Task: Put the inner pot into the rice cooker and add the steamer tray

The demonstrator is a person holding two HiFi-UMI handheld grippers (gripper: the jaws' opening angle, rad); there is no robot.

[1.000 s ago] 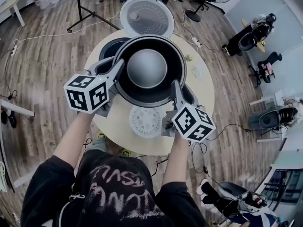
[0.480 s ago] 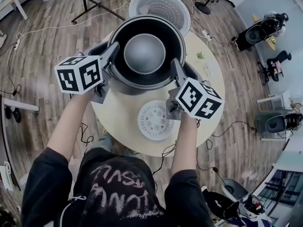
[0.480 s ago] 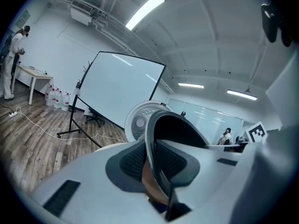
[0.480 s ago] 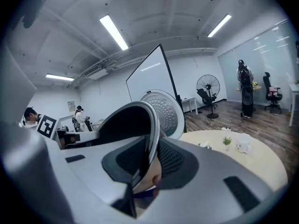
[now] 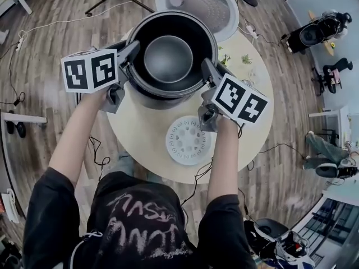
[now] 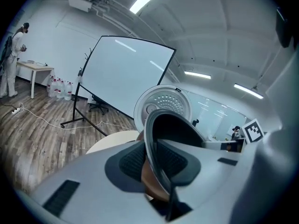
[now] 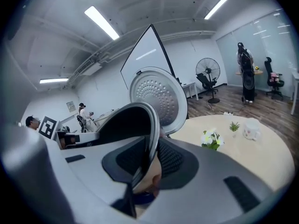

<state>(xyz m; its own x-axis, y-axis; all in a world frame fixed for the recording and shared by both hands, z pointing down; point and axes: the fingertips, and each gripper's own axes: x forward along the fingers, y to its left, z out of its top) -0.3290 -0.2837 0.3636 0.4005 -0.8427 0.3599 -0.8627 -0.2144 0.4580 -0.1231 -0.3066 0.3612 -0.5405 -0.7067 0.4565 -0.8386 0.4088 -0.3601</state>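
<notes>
Two hand-held grippers carry the inner pot between them. The left hand-held gripper is closed on the rim at the pot's left side, and the right hand-held gripper is closed on the rim at the opposite side. In each gripper view the thin rim runs between the ribbed pads, so the jaws stand only narrowly apart. The left jaws have just eased a touch wider, with the rim between them. The pot sits level over the dark body of the rice cooker, whose lid stands open behind it. I cannot tell whether the pot is seated. The white steamer tray lies flat on the round table, nearer the person than the cooker.
</notes>
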